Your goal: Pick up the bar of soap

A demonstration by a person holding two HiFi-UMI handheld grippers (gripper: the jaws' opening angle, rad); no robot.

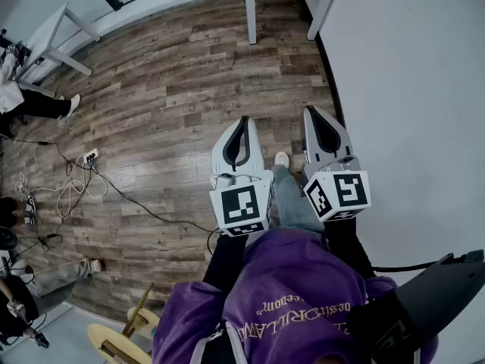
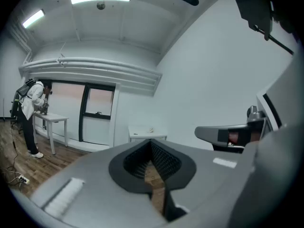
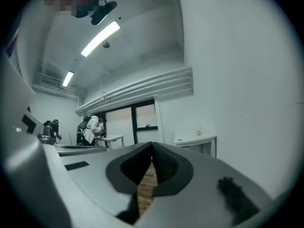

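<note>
While cables (image 1: 76, 184) cross the floor (image 1: 174, 89), left gripper (image 1: 244, 120) and right gripper (image 1: 312, 111) fingers (image 3: 166, 167) meet, empty.

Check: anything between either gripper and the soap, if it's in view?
Cannot tell: no soap shows in any view. The left gripper and right gripper are shut, empty, held above the floor.

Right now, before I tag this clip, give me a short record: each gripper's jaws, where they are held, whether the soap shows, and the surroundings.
left gripper: jaws together, nothing between them
right gripper: jaws together, nothing between them
position: side by side in front of the person, above the wooden floor
bar of soap: in no view
surroundings: white table ahead by the wall; cables on the floor at left
</note>
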